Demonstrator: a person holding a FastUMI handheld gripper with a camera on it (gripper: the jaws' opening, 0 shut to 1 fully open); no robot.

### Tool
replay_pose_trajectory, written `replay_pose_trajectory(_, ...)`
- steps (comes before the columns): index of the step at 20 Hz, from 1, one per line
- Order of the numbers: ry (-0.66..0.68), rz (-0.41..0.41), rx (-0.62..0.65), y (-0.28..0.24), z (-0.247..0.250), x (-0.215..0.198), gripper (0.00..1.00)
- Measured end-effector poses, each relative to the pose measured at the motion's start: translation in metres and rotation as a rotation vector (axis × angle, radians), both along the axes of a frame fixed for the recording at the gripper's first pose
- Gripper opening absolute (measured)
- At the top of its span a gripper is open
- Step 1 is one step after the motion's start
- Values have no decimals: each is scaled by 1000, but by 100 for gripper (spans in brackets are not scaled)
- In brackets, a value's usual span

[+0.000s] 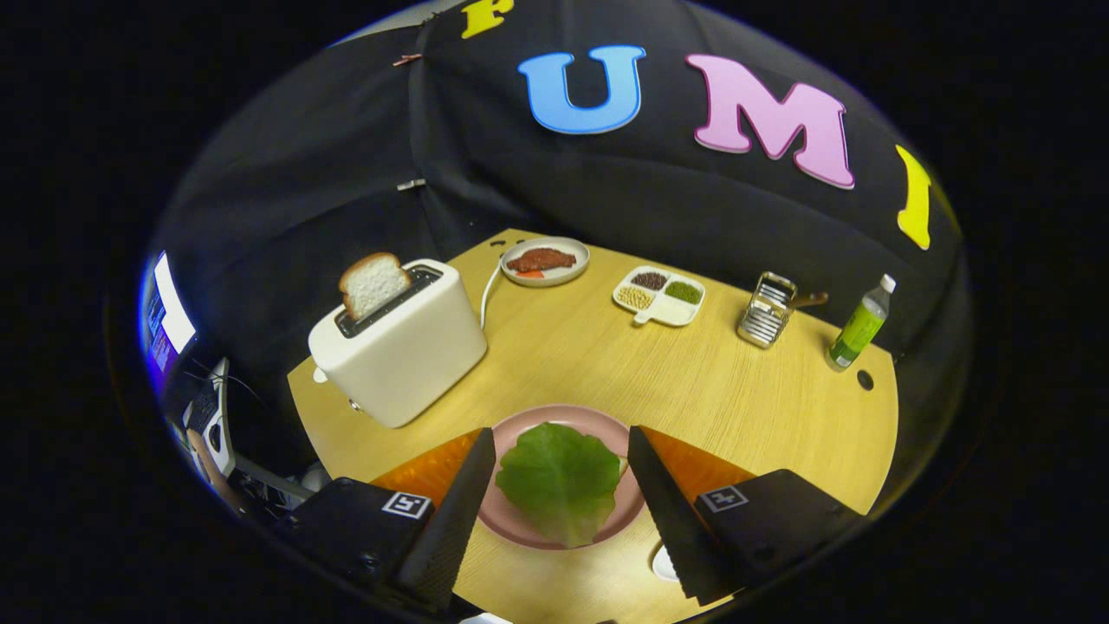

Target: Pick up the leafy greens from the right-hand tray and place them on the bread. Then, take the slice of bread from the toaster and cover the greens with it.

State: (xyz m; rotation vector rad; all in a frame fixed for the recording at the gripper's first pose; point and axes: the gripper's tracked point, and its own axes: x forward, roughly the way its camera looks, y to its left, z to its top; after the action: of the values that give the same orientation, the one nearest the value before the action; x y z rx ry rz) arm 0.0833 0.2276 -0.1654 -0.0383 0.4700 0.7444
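Here, one toaster (400, 343) stands on the surface (606, 364) with one bread slice (372, 283) upright in its slot. Right of the toaster sit one pink plate (520, 520), one leaf (560, 480) lying on it. The hand-held gripper (561, 498) is spread open, empty, the leaf between its fingers.

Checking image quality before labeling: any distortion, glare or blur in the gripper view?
Gripper view: strong fisheye bending, the table edge curves; lighting even, no harsh glare; toaster, lettuce leaf and pink plate sharp; open gripper fingers flank the plate.
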Motion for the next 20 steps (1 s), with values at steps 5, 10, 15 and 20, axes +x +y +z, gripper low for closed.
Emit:
replay_pose_trajectory(5,-279,62,52,15,91,-41,96)
replay_pose_trajectory(10,-392,122,110,61,163,-75,98)
replay_pose_trajectory(15,-308,158,211,126,206,-92,98)
replay_pose_trajectory(20,-109,138,309,196,209,-76,98)
